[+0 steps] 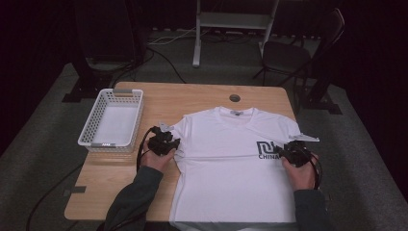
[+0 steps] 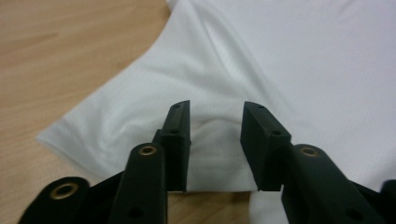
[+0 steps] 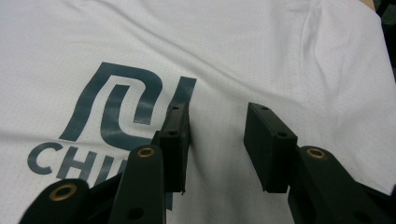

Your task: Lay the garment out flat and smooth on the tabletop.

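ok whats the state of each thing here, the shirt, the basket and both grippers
white t-shirt with dark printed logo: spread flat on the table, front up, sleeves out
white perforated plastic basket: upright, empty, apart from the shirt
left gripper: jaws open, sleeve hem lies between them, not pinched
right gripper: jaws open over the shirt beside the logo, holding nothing
wooden table: bears shirt and basket

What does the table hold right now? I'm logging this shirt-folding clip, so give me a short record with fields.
garment: white T-shirt, spread flat, front up, dark logo on chest
left claw: open, at the sleeve hem, cloth between the jaws, not pinched
right claw: open, over the shirt beside the logo
basket: white, left of the shirt, nothing in it
surface: wooden table
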Demonstrator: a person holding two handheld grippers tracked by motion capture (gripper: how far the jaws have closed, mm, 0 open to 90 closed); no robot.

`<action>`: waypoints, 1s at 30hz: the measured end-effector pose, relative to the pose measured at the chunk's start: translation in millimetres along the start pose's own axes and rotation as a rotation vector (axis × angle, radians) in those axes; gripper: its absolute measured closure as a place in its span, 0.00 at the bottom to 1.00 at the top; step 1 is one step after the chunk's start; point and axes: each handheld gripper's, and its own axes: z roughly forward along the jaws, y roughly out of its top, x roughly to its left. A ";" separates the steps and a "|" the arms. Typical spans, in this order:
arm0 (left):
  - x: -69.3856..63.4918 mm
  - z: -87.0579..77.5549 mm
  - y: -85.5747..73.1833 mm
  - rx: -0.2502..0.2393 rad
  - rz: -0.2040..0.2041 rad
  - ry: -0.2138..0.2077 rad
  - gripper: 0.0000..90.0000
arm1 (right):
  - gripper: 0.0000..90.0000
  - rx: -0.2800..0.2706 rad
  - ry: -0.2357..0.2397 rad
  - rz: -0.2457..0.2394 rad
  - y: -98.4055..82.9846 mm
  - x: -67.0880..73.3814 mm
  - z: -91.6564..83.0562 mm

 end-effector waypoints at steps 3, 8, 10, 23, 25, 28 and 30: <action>2.6 2.3 -4.2 0.041 0.011 0.018 0.83 | 0.67 0.001 0.000 0.000 0.1 0.1 0.0; 9.3 0.9 -4.6 0.050 0.012 0.035 0.88 | 0.67 0.006 0.001 0.001 0.8 0.1 0.0; 12.8 0.5 -4.6 0.052 0.015 0.047 0.88 | 0.67 0.006 0.002 0.000 0.8 0.0 0.0; 36.3 -3.8 -10.5 0.036 -0.025 0.086 0.81 | 0.67 0.013 0.015 -0.011 1.8 -2.0 0.1; 38.2 -4.3 -11.2 0.034 -0.033 0.092 0.79 | 0.67 0.013 0.016 -0.013 1.9 -2.2 0.1; 40.5 -3.5 -9.9 0.039 -0.040 0.097 0.76 | 0.66 0.019 0.018 -0.017 2.7 -2.9 0.2; 41.3 -1.8 -8.1 0.039 -0.038 0.104 0.74 | 0.66 0.024 0.016 -0.017 3.6 -3.5 0.3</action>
